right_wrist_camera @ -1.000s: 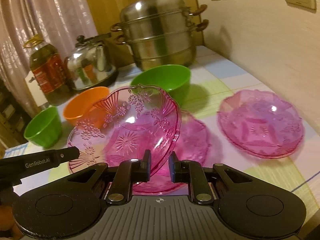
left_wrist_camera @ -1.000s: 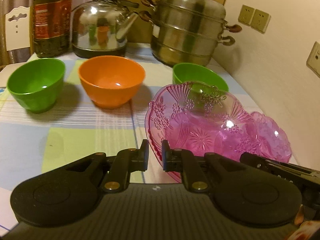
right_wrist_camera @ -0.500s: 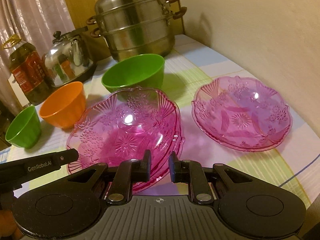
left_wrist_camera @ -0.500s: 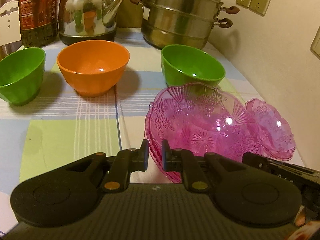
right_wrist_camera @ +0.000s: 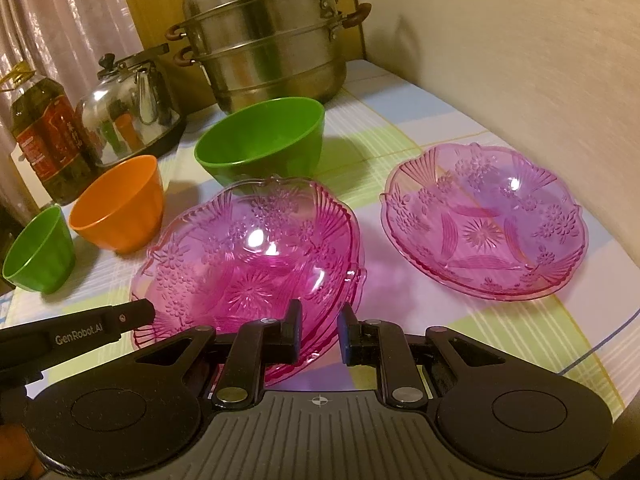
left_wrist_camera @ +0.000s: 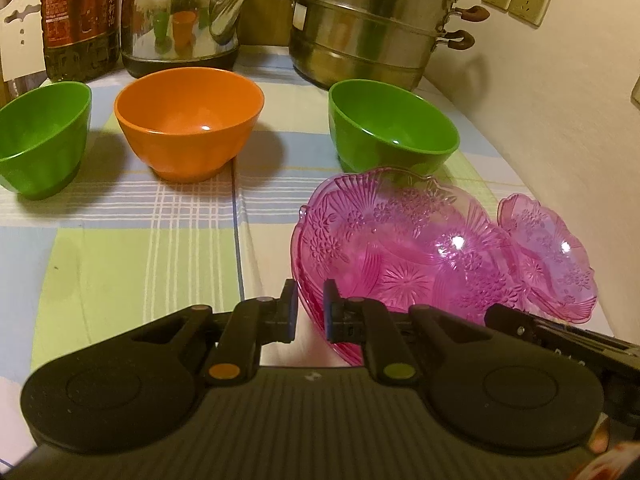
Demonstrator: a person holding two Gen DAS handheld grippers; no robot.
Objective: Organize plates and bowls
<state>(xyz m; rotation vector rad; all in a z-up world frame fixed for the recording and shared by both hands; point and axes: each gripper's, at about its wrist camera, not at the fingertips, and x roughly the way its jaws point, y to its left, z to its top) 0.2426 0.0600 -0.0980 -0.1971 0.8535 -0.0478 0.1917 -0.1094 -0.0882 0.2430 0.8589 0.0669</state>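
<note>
A pink glass plate [left_wrist_camera: 400,248] lies nested on another pink plate on the table; it also shows in the right wrist view [right_wrist_camera: 252,256]. My left gripper [left_wrist_camera: 310,316] is shut on its near left rim. My right gripper [right_wrist_camera: 318,332] stands slightly open at its near right rim, with the rim between the jaws. A third pink plate [right_wrist_camera: 484,220] lies alone to the right, also seen in the left wrist view [left_wrist_camera: 548,256]. Two green bowls [left_wrist_camera: 40,136] [left_wrist_camera: 392,128] and an orange bowl [left_wrist_camera: 188,128] stand behind.
A steel steamer pot [left_wrist_camera: 368,24], a kettle [left_wrist_camera: 180,20] and an oil bottle [left_wrist_camera: 80,20] stand at the back of the checked tablecloth [left_wrist_camera: 120,260]. A wall [left_wrist_camera: 560,100] runs along the right side.
The held pink plate came down from tilted in the air onto the plate below. The right jaws have opened a little.
</note>
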